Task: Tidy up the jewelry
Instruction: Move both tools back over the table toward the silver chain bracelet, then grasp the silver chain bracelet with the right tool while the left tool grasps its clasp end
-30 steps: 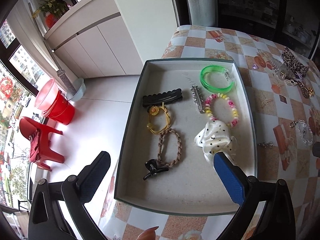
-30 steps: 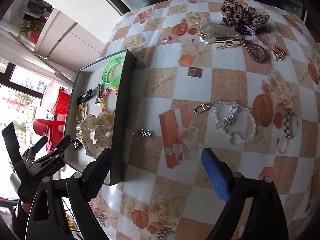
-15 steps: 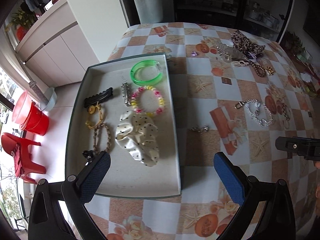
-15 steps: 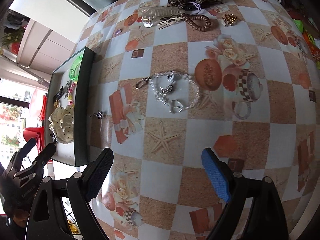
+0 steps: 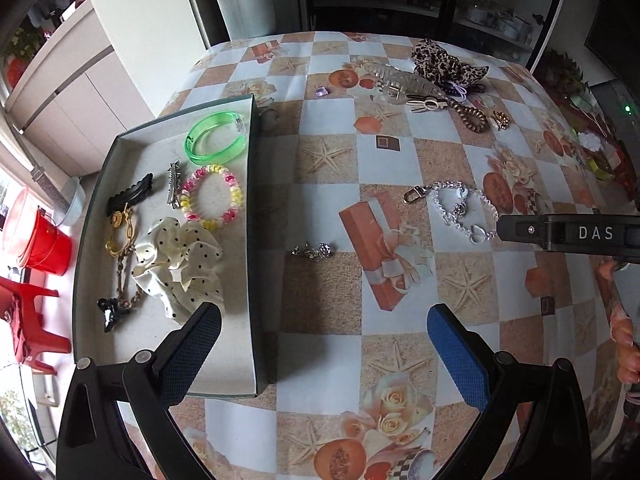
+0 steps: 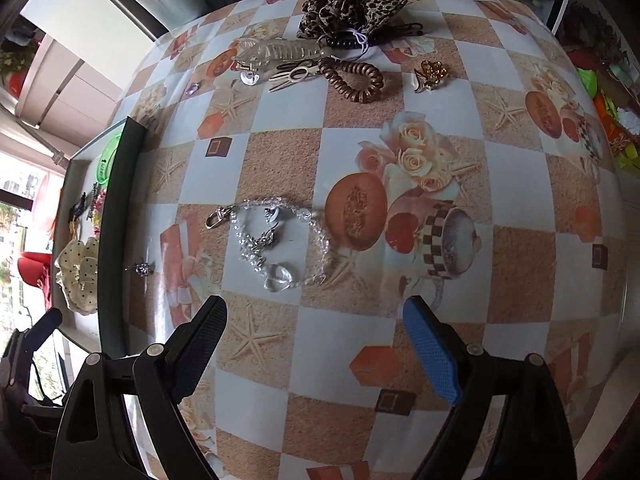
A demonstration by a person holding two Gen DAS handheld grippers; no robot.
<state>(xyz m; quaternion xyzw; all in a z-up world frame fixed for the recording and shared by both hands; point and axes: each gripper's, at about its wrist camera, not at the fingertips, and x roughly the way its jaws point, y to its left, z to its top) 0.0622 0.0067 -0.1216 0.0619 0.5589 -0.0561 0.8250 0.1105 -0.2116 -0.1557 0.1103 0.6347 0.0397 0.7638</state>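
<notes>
A grey box tray [image 5: 256, 240] [image 6: 116, 216] lies at the table's left. Inside it sit a green bangle [image 5: 214, 136], a pink and yellow bead bracelet [image 5: 210, 197], a cream dotted scrunchie [image 5: 178, 264], and several clips and hair ties. On the tablecloth lie a small silver earring [image 5: 314, 251] [image 6: 143, 268] and a clear crystal bracelet [image 5: 456, 210] [image 6: 276, 240]. My left gripper [image 5: 324, 340] hangs open over the tray's right wall and the earring. My right gripper [image 6: 316, 332] is open just short of the crystal bracelet, nothing between its fingers.
At the far side lie a leopard scrunchie [image 6: 348, 4], a clear claw clip [image 6: 276, 54], a brown coil hair tie [image 6: 354, 78], a gold brooch [image 6: 430, 74] and a purple gem [image 5: 321, 91]. The right gripper's body [image 5: 568, 234] reaches in from the right. Red bucket [image 5: 44, 248] on the floor.
Both grippers have swung right across the table: the left from over the tray to its right wall, the right from beside the tray to the crystal bracelet. Both stayed open.
</notes>
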